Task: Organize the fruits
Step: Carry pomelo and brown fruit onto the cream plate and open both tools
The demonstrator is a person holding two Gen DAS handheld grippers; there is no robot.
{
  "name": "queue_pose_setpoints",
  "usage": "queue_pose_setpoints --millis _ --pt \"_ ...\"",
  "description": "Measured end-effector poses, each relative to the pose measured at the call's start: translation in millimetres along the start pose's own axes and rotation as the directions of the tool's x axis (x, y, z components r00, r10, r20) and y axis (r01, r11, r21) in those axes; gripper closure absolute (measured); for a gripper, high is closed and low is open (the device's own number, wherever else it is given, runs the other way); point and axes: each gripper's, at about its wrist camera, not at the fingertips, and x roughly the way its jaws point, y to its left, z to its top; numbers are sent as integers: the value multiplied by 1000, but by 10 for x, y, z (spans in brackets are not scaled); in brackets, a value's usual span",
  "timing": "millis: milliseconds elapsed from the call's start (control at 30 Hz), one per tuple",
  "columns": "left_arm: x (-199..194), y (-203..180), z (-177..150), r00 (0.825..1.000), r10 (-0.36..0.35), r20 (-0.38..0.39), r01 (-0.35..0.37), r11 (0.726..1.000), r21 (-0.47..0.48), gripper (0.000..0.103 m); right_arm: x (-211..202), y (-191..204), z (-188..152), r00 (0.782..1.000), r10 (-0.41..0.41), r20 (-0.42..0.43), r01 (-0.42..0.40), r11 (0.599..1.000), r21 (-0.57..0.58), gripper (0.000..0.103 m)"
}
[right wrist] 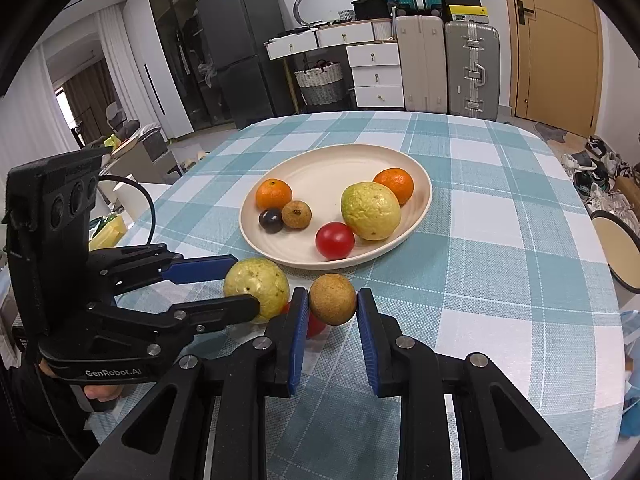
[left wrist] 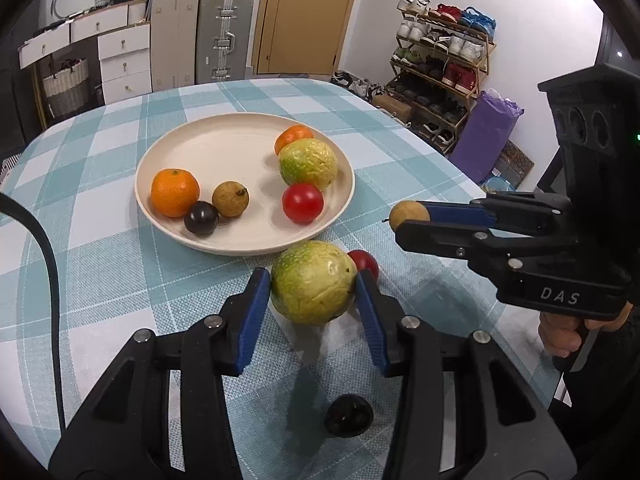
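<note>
My left gripper (left wrist: 312,280) is shut on a green guava (left wrist: 313,282), held above the cloth just in front of the cream plate (left wrist: 160,216). My right gripper (right wrist: 333,300) is shut on a small brown longan (right wrist: 332,299), also near the plate's front edge; it shows in the left wrist view (left wrist: 409,215). The plate (right wrist: 384,160) holds two oranges (left wrist: 175,192), a guava (left wrist: 308,162), a red tomato (left wrist: 303,202), a longan (left wrist: 230,199) and a dark plum (left wrist: 201,218). A red tomato (left wrist: 365,263) and a dark plum (left wrist: 349,415) lie on the table.
The table has a teal and white checked cloth (right wrist: 480,240). A black cable (left wrist: 48,264) runs along the left. Past the table are a shoe rack (left wrist: 440,64), suitcases (right wrist: 472,68), drawers and a stool (right wrist: 616,252).
</note>
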Motion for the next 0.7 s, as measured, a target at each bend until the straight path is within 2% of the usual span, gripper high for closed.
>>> queue_pose_setpoints --millis 100,267,600,700 --pt "104 47 -15 999 -22 -43 20 999 -36 56 0 -4 -3 1000 -1 -1 1 1000 -1 78" --pt "200 80 -41 997 -37 -65 33 998 -61 56 -8 -20 -5 1000 -2 1 2 1000 5 78" --pt "14 -15 -15 999 -27 28 28 1000 -8 56 -21 -13 -4 1000 1 14 -2 1000 6 78" --pt "-68 12 24 999 0 53 0 1000 -7 56 -29 -20 4 1000 3 26 -3 1000 9 78"
